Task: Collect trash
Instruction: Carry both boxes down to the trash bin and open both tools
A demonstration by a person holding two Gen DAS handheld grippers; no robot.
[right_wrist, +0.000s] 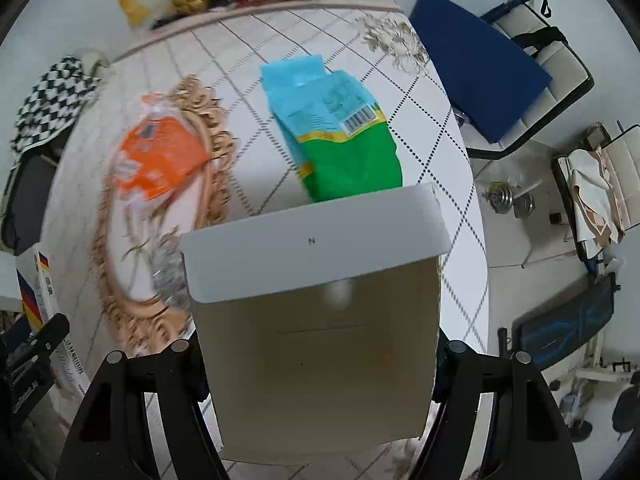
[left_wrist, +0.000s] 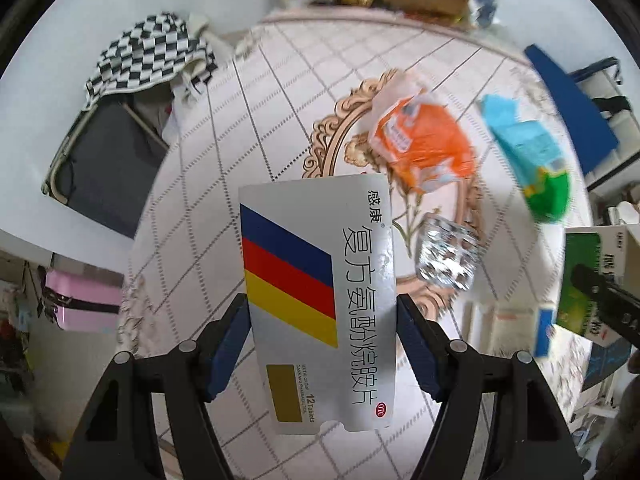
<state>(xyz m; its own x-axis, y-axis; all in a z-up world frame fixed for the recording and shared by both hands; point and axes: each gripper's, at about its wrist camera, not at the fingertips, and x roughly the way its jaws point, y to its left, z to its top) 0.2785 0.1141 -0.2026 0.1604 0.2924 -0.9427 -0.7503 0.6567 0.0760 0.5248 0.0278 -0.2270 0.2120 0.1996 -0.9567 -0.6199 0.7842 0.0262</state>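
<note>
A checkered cloth (left_wrist: 148,54) lies beside the patterned table (left_wrist: 280,92); a blue board (right_wrist: 476,64) opposite.

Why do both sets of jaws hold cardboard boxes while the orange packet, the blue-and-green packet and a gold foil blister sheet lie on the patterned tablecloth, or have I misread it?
One detail is off: the foil blister sheet is silver, not gold, as the left wrist view shows. The rest stands: orange packet and blue-and-green packet lie on the patterned tablecloth.
</note>
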